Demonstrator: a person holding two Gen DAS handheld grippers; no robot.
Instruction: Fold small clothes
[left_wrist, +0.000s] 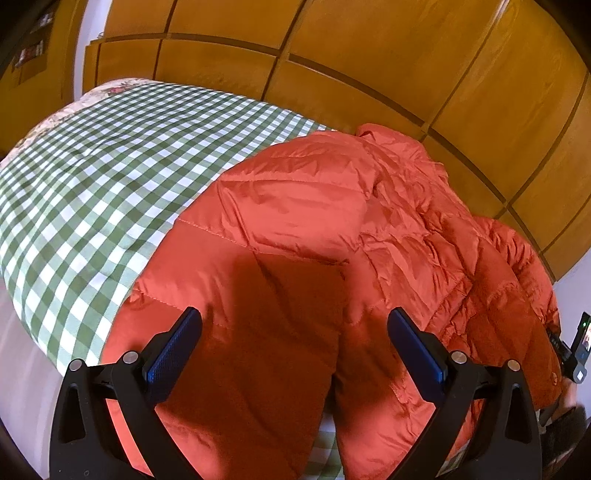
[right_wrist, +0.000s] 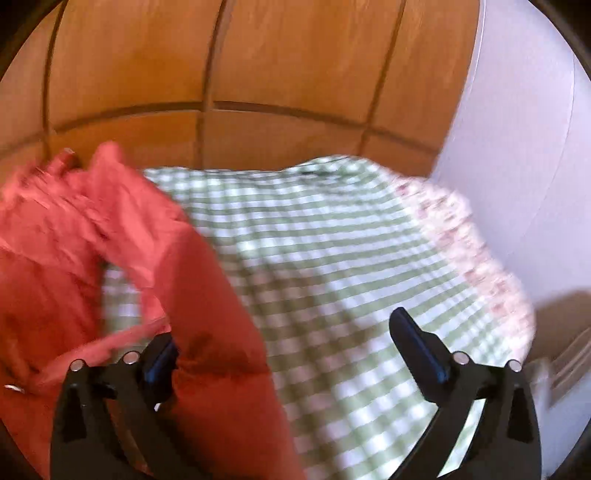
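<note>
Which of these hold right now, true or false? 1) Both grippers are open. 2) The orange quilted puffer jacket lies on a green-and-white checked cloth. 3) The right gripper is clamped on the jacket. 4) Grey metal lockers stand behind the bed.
1) True: left gripper and right gripper are open.
2) True: orange quilted puffer jacket on green-and-white checked cloth.
3) False: its pads grip nothing.
4) False: wooden cabinet doors.

No legible text, labels or nos. anywhere; small device screen (left_wrist: 583, 345) too tiny to read
</note>
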